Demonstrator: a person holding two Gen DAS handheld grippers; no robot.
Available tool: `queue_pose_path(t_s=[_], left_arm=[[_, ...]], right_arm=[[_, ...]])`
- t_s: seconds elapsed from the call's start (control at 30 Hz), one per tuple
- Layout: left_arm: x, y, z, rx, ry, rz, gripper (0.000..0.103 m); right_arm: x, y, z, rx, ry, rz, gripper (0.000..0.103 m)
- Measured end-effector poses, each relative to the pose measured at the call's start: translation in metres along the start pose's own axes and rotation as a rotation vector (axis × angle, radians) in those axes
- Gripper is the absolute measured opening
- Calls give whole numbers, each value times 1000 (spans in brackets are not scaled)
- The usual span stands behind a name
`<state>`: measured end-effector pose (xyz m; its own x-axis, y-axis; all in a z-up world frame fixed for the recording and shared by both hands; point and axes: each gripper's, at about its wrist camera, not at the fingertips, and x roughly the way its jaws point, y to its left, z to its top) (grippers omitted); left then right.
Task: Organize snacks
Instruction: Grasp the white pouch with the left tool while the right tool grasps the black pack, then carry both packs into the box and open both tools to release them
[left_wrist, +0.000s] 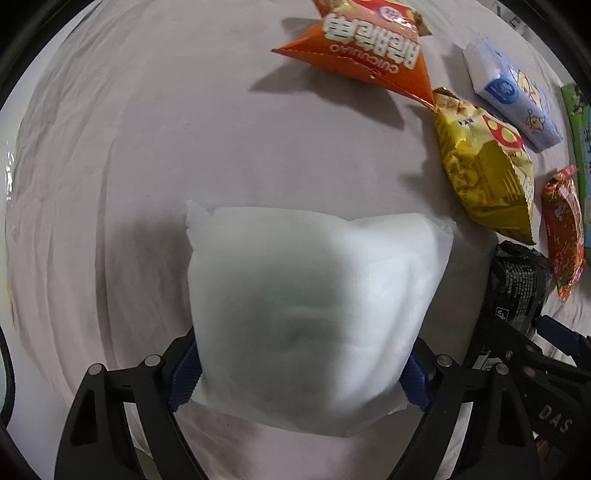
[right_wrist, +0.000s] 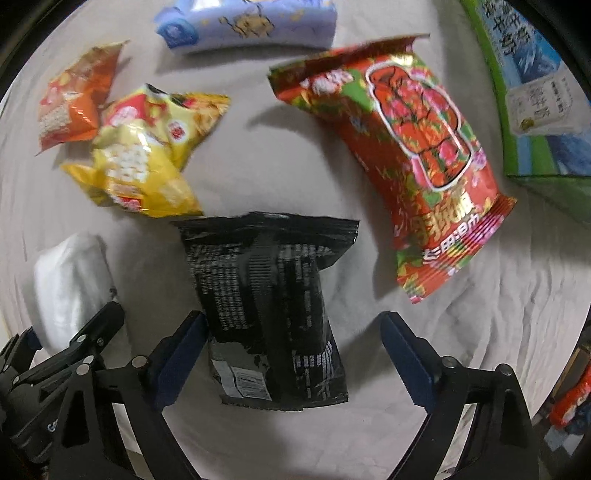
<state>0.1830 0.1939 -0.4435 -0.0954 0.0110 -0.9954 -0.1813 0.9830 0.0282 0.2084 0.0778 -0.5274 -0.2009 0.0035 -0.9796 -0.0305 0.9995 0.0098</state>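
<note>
My left gripper (left_wrist: 301, 365) is shut on a plain white packet (left_wrist: 310, 302), which fills the lower middle of the left wrist view; the same white packet (right_wrist: 70, 284) shows at the left of the right wrist view. A black snack bag (right_wrist: 273, 306) lies between the fingers of my right gripper (right_wrist: 291, 354), which stands open with a gap on the right side. The black snack bag (left_wrist: 517, 291) also appears at the right edge of the left wrist view, beside the right gripper's frame.
On the pale cloth (left_wrist: 147, 129) lie an orange bag (left_wrist: 369, 51), a yellow bag (left_wrist: 487, 170), a light blue packet (left_wrist: 513, 96) and a red-green bag (right_wrist: 417, 155). A green carton (right_wrist: 535, 96) stands at the far right.
</note>
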Motion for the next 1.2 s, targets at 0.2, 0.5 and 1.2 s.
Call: queue_pose_path(t_s=[0.2, 0.5, 1.2], left_arm=[[-3, 0, -5, -3, -11, -10, 88], [-5, 12, 5, 1, -21, -16, 77], [-74, -8, -58, -24, -179, -54, 68]], right_arm=[[11, -6, 5, -4, 10, -27, 92], [5, 26, 1, -72, -22, -70, 56], [-114, -32, -74, -144, -169, 46, 48]])
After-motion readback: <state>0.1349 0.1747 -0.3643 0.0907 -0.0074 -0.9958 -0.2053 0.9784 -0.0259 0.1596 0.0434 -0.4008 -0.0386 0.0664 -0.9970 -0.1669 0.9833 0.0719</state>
